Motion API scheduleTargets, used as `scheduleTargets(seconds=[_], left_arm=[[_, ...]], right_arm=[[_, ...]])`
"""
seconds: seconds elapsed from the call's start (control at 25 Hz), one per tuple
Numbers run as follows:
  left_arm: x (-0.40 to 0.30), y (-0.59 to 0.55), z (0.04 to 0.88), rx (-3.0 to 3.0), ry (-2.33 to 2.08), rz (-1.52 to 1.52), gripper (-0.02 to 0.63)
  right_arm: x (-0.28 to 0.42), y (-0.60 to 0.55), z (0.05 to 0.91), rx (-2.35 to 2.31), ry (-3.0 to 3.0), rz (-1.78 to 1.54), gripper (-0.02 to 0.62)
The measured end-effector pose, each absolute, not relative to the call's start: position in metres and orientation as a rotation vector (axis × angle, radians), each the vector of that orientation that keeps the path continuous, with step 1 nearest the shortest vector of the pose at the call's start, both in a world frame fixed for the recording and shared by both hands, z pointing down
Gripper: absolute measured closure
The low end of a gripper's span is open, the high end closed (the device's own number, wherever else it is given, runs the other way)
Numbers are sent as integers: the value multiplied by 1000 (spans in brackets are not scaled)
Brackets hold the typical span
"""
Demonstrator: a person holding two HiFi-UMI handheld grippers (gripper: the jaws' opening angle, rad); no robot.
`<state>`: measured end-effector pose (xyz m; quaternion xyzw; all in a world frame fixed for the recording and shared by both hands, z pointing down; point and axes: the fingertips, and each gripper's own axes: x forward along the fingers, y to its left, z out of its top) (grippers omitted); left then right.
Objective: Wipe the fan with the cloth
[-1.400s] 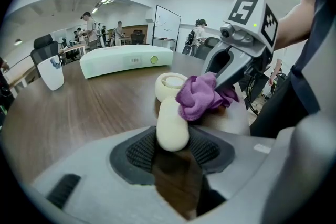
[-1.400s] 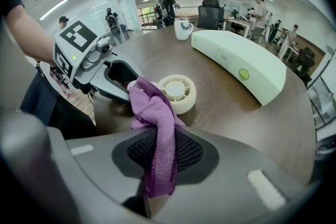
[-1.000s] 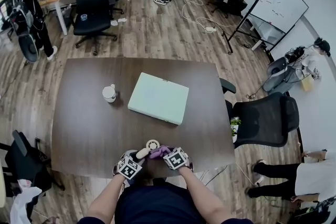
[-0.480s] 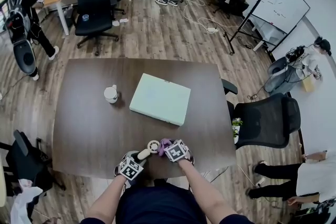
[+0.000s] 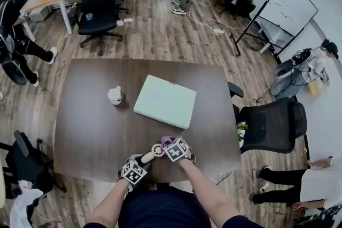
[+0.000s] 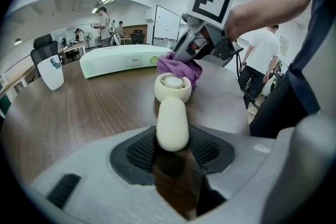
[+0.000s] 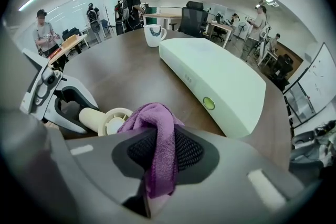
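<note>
A small cream hand-held fan (image 6: 172, 87) lies over the near edge of the dark table (image 5: 85, 131), its round head (image 5: 156, 150) pointing away from me. My left gripper (image 5: 140, 164) is shut on the fan's handle (image 6: 172, 123). My right gripper (image 5: 170, 147) is shut on a purple cloth (image 7: 157, 134), which bulges out past its jaws. The cloth (image 6: 179, 66) rests against the far right side of the fan's head. In the right gripper view the fan (image 7: 113, 121) shows just left of the cloth.
A flat pale green box (image 5: 163, 100) lies in the middle of the table, and a white mug (image 5: 114, 95) stands to its left. An office chair (image 5: 270, 125) sits at the table's right edge. People, desks and a whiteboard (image 5: 290, 6) stand farther off.
My right gripper has carried the cloth from beside the fan's head to its far right side, away from me. The left gripper and the fan have stayed put.
</note>
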<state>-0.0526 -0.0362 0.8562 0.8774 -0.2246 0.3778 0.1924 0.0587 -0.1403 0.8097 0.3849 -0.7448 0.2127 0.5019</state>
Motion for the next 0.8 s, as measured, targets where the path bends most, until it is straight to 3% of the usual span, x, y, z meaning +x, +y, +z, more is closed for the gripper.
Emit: scheduleTargets(seconds=[0.4, 0.8], left_arm=[[-55, -35, 855, 2469, -630, 1077, 417], [-54, -34, 856, 2473, -635, 1078, 417]], right_arm=[[18, -153, 799, 869, -1873, 368, 509], [-42, -132, 793, 548, -1869, -61, 509]])
